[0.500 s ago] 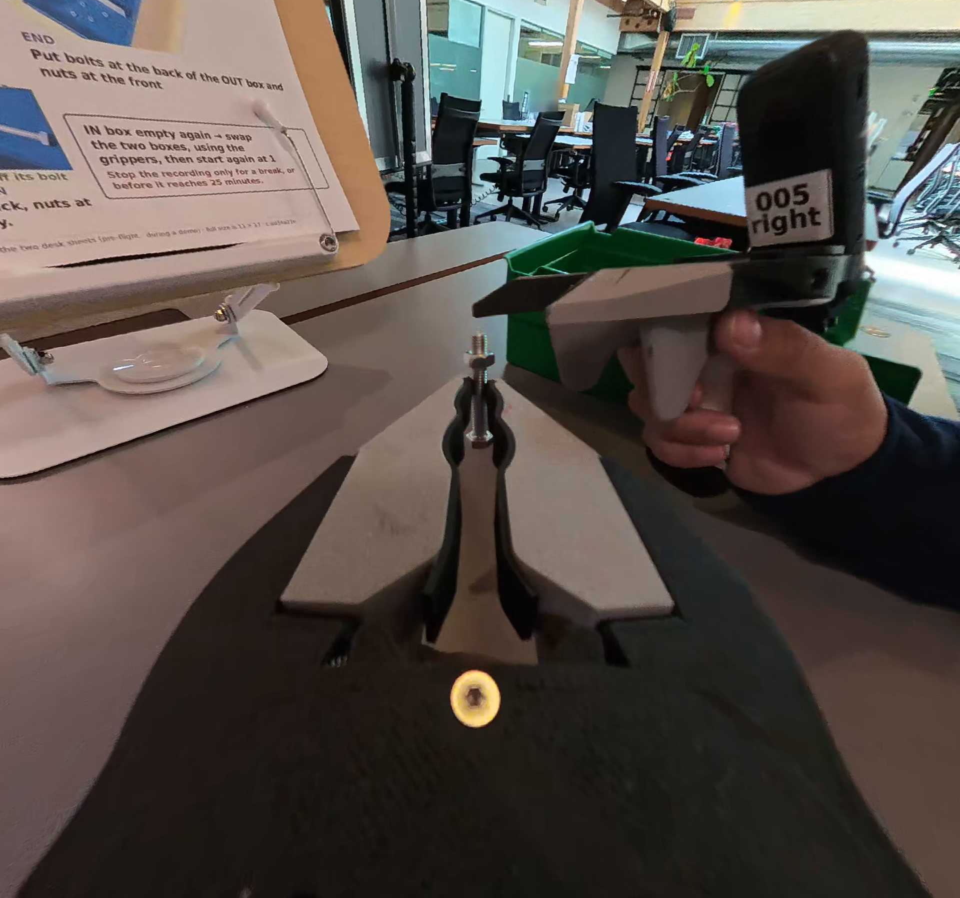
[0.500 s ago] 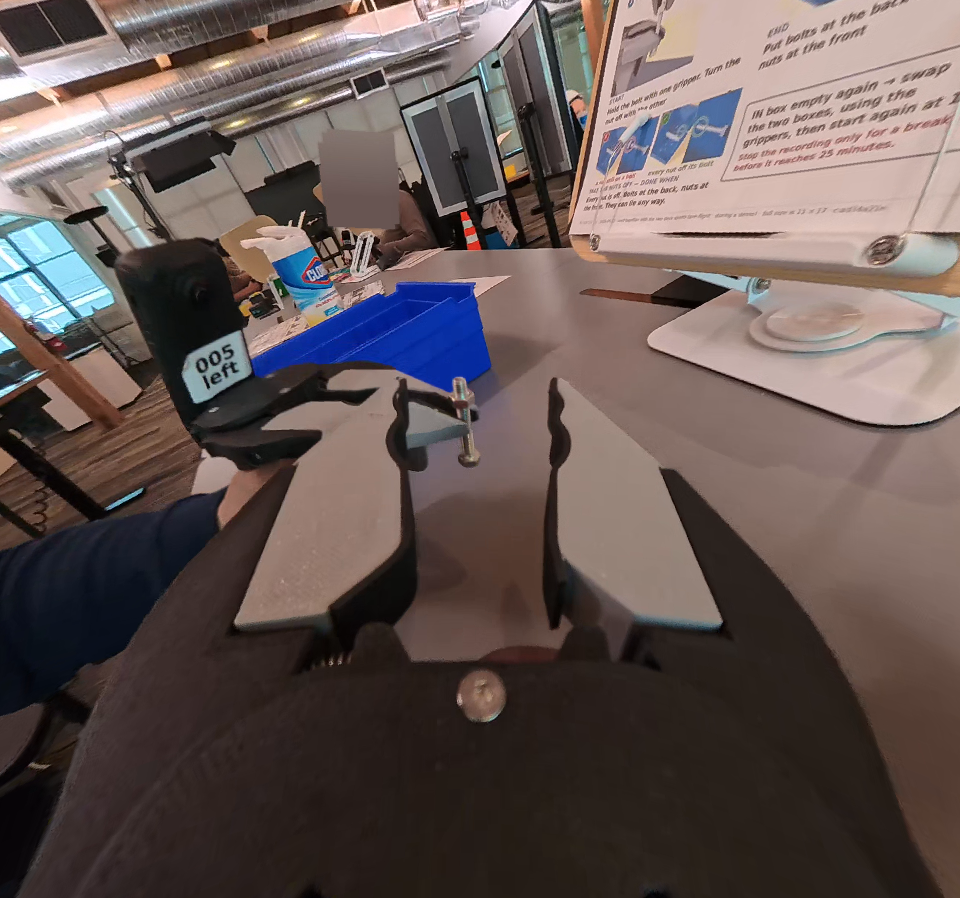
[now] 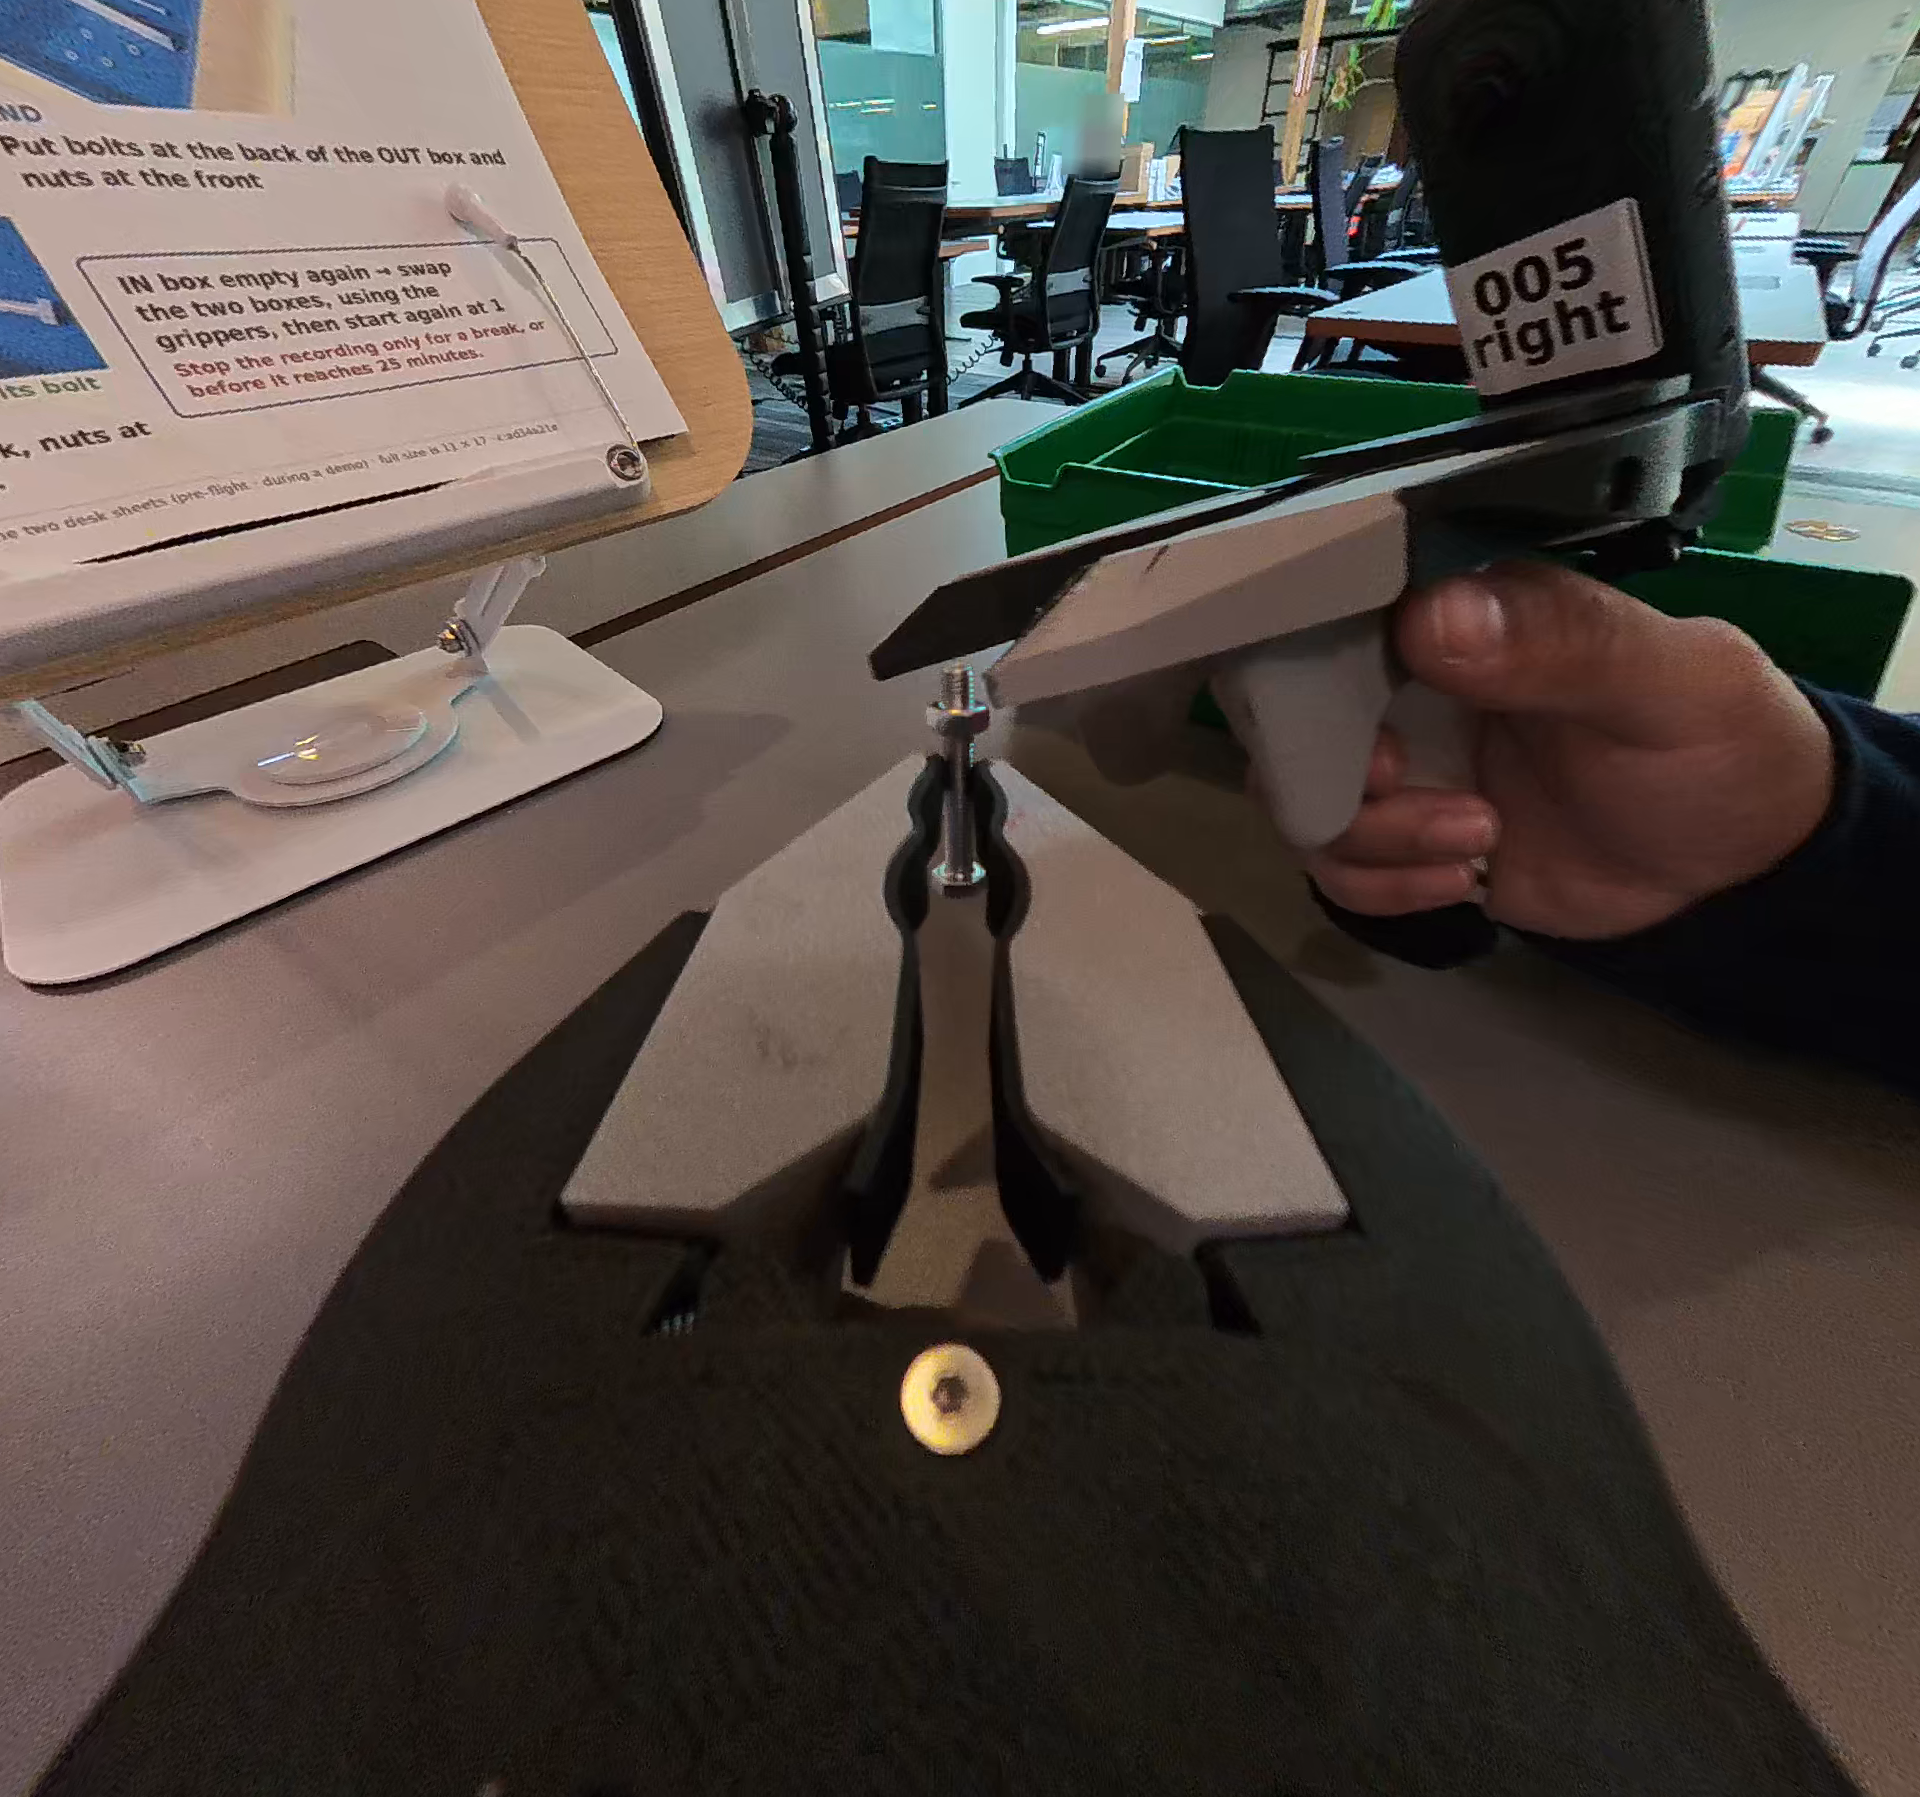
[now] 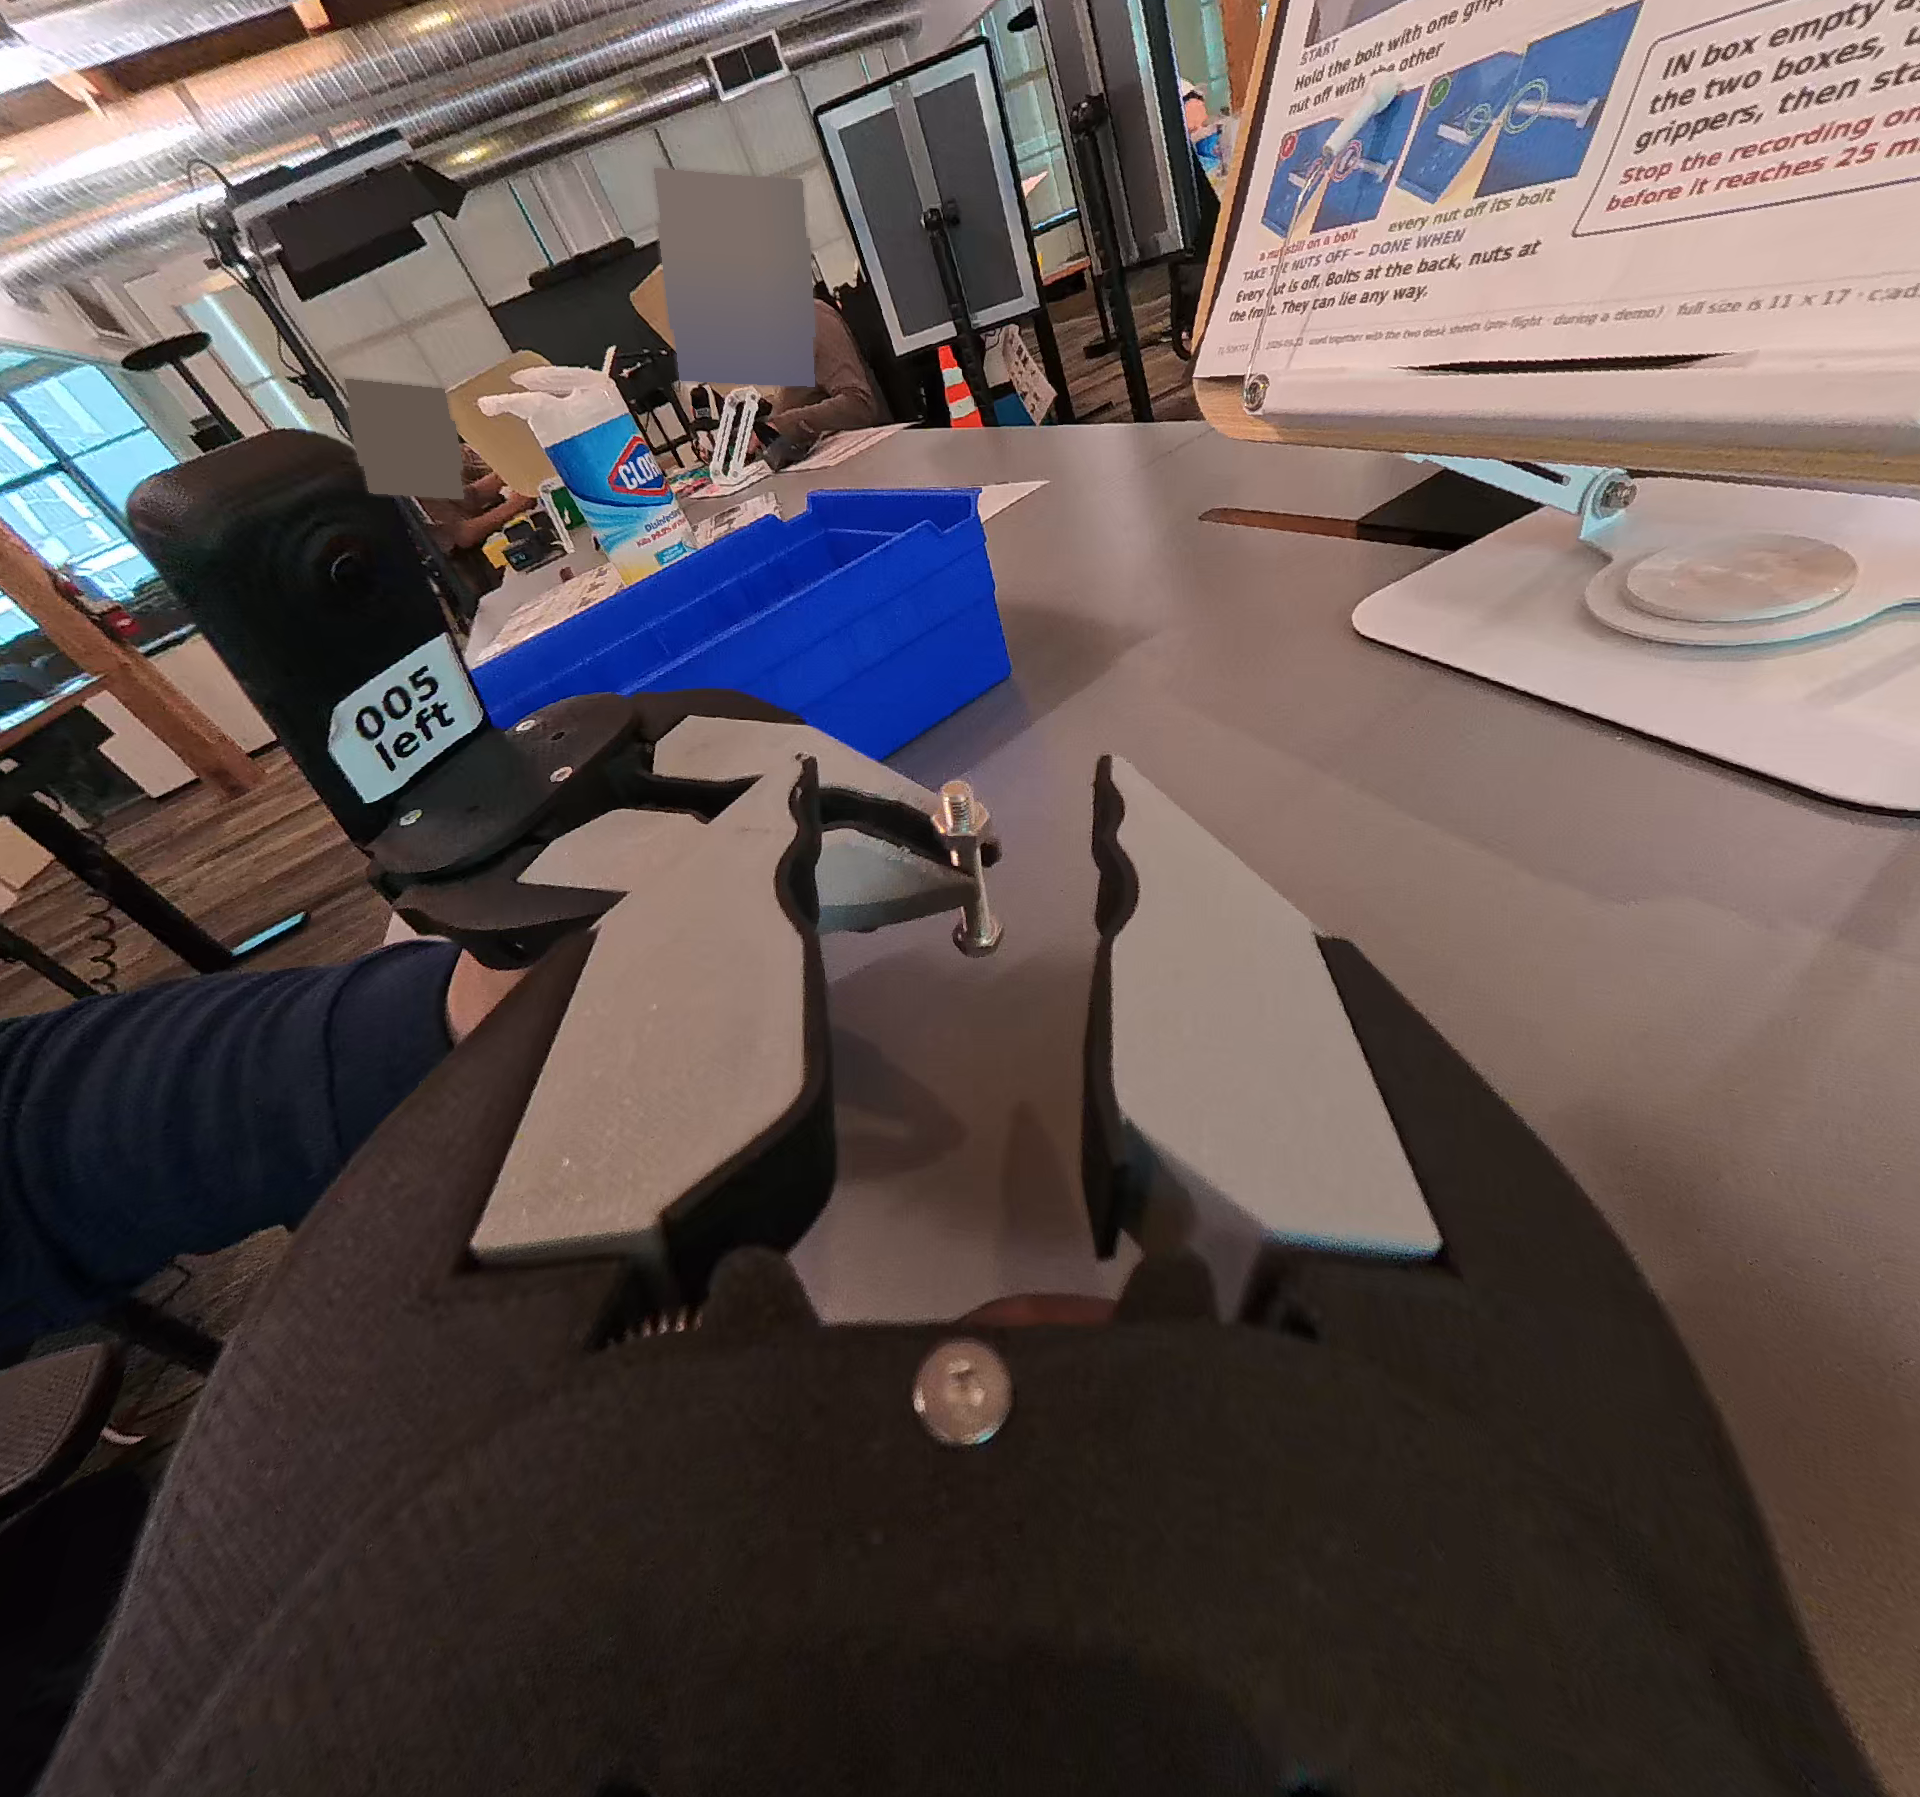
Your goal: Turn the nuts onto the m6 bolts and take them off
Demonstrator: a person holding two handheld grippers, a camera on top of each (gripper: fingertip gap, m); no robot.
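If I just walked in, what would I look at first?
Probably the little silver bolt standing upright in the middle, pinched by the left claw, with a nut near its top. The right claw is wide open around the bolt, not touching it. Behind sit a bright blue bin and a green bin on the grey table.

Left wrist view: bolt [image 3: 957,791] held upright at frame centre in left gripper [image 3: 957,817]; nut [image 3: 958,708] near its top; right gripper [image 3: 971,651] just above-right; bin [image 3: 1122,485] behind; document stand [image 3: 312,739] at left.
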